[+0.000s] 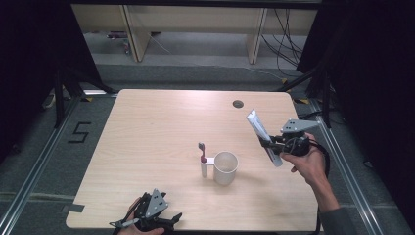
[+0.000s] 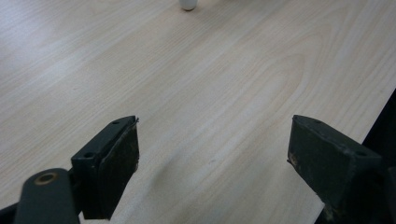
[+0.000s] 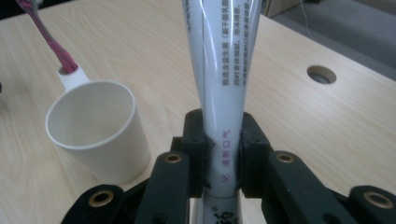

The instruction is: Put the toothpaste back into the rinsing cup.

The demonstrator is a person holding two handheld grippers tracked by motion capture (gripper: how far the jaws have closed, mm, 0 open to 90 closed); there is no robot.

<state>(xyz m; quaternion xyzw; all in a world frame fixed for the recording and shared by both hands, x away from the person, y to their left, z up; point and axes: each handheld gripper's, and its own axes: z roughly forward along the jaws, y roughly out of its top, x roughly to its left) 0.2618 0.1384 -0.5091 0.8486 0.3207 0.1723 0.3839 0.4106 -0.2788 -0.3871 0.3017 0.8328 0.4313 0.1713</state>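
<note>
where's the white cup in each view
High view: white cup at table centre, left of the right gripper.
Left gripper view: not in it.
Right gripper view: white cup at left, beside the held toothpaste tube.
Shared landmark: the toothbrush in the cup's handle.

1. Cup (image 1: 225, 168) stands near the centre of the table (image 1: 147, 137).
2. Toothbrush (image 1: 202, 152) stands upright in the holder on the cup's left side.
3. Tube (image 1: 263, 136), held above the table, lies right of the cup.
4. Cable hole (image 1: 238, 104) lies behind the cup, near the far edge.

Grey floor (image 1: 44, 161), perhaps wooden shelving (image 1: 195, 29)
</note>
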